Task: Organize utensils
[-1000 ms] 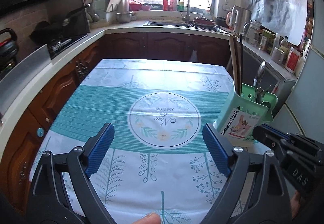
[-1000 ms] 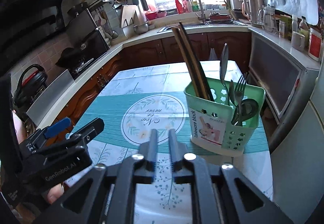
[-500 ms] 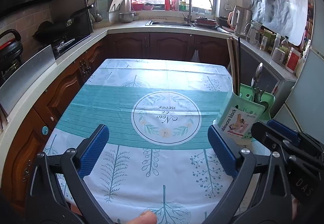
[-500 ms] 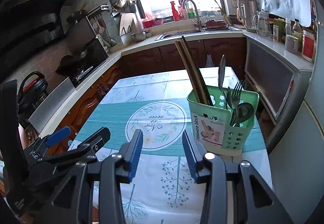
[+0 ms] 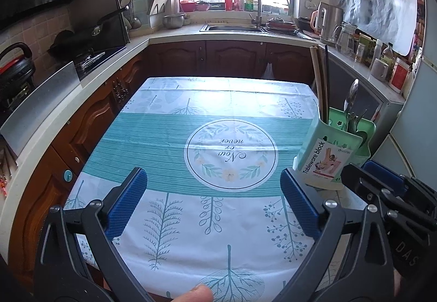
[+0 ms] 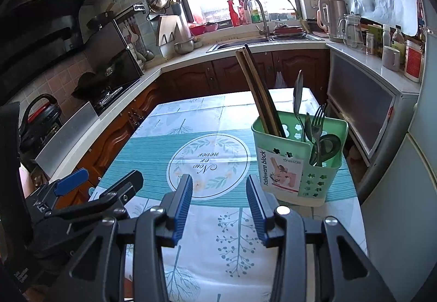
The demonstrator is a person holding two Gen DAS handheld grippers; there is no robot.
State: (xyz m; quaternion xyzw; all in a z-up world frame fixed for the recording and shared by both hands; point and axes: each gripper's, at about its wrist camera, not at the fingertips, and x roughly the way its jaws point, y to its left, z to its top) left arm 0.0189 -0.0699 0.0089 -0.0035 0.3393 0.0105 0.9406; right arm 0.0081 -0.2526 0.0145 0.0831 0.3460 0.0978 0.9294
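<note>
A green plastic utensil holder (image 6: 300,162) stands near the table's right edge, also seen as the holder (image 5: 327,157) in the left wrist view. Long chopsticks (image 6: 259,94) lean in its left compartment. A spoon (image 6: 297,94), a fork (image 6: 318,119) and a ladle-like spoon (image 6: 329,145) stand in the right one. My right gripper (image 6: 218,190) is open, empty, above the tablecloth just left of the holder. My left gripper (image 5: 213,190) is open wide and empty over the table's near middle. The right gripper (image 5: 382,192) shows at the left wrist view's right edge.
A teal and white tablecloth (image 5: 218,110) covers the table. Wooden cabinets and a counter run along the left and back, with a stove (image 5: 90,56), a sink and tap (image 5: 254,7). A kettle (image 6: 331,19), jars and a grey appliance (image 6: 360,110) stand right.
My right gripper went from shut to open over the last second. Both grippers drew back and rose a little from the table. The holder has stayed put.
</note>
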